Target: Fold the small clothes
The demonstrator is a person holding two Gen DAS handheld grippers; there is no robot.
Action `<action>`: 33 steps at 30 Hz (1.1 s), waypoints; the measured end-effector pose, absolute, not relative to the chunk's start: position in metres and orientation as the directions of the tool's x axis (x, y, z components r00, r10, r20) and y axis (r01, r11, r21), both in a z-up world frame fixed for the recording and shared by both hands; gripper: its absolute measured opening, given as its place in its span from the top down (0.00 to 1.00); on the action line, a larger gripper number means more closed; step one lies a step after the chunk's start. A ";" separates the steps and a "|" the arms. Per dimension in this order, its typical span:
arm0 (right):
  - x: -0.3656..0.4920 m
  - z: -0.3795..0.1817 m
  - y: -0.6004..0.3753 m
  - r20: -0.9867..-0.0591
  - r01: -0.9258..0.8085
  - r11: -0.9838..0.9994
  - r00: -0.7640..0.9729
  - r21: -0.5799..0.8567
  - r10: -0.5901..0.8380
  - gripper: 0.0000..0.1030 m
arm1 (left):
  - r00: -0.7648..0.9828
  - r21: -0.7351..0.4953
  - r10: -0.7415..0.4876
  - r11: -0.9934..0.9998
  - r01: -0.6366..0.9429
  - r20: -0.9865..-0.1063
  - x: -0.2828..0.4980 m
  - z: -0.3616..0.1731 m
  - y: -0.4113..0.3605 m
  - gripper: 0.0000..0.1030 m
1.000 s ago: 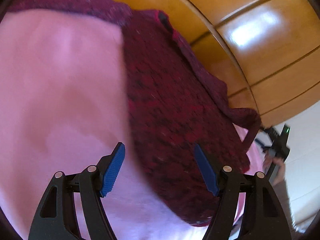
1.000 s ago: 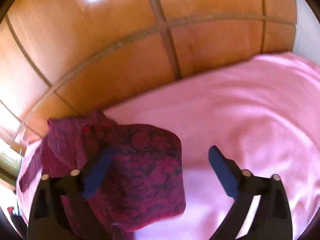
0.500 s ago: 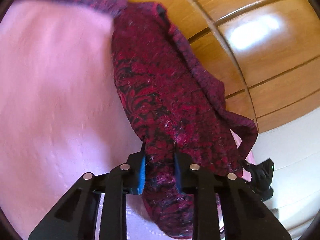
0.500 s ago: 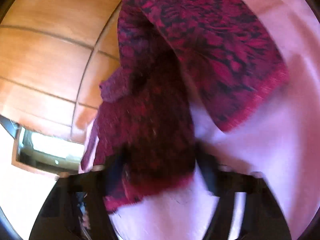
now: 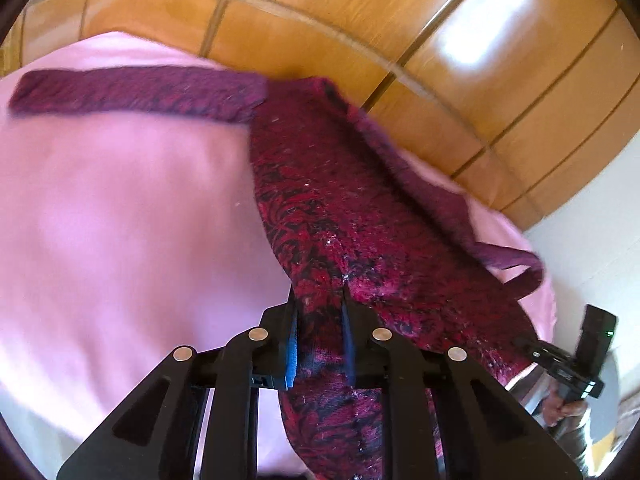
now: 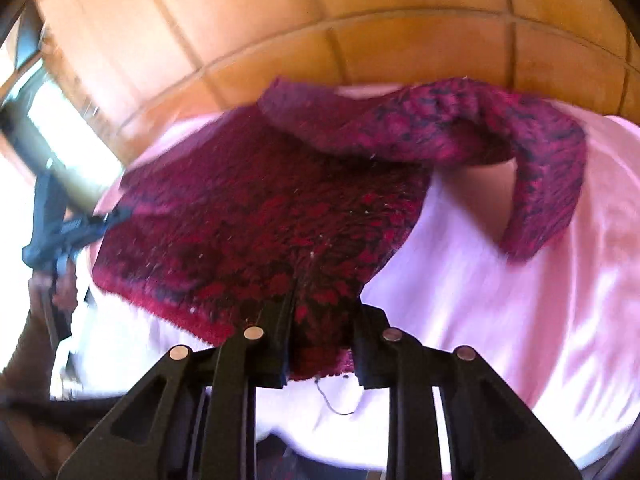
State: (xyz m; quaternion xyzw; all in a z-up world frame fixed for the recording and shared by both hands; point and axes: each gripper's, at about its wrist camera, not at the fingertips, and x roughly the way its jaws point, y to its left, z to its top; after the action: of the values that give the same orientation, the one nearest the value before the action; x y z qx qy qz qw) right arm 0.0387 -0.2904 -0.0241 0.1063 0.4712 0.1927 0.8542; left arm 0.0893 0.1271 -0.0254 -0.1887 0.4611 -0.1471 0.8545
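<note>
The left gripper [image 5: 320,340] has its jaws drawn narrow and pinched on the hem of a dark red and black knitted sweater [image 5: 340,216]; they have just been closing, and the knit fills the gap between the blue pads [image 5: 291,354]. A fold of the fabric hangs down between the black fingers toward the near edge of the view.

The right gripper [image 6: 322,340] is likewise nearly closed, its jaws having just been closing, and it clamps another part of the same hem, where the sweater [image 6: 256,232] bunches between its fingers. From there the knit stretches away toward the far side.

The sweater lies over a pink sheet [image 5: 120,216] that covers a bed. In the left wrist view one sleeve [image 5: 136,94] lies flat to the far left along the bed's far edge. In the right wrist view the other sleeve [image 6: 548,184] curls over and hangs down at the far right, blurred.

A wooden panelled wall [image 5: 500,80] stands beyond the bed. In each view the other gripper shows at the edge, held in a hand [image 5: 560,408].
</note>
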 end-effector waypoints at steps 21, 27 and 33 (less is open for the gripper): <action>-0.012 -0.070 -0.305 -0.670 0.044 0.763 0.513 0.645 0.537 0.26 | 0.618 -0.236 -0.210 0.971 0.040 -0.758 0.050 -0.038 0.106 0.78; 0.033 -0.060 -0.232 -0.641 -0.175 0.802 0.515 0.570 0.569 0.35 | 0.582 -0.254 -0.263 0.962 0.099 -0.769 0.060 -0.052 0.068 0.78; 0.081 -0.089 -0.178 -0.759 -0.256 0.916 0.514 0.308 0.399 0.61 | 0.554 -0.261 -0.286 0.957 0.126 -0.782 0.071 -0.068 0.048 0.78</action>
State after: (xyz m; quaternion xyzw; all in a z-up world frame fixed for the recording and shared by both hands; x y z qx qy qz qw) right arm 0.0806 -0.1779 -0.0888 0.0786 0.4553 0.1888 0.8665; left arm 0.0715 0.0483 -0.0677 -0.0875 0.4575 -0.1176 0.8771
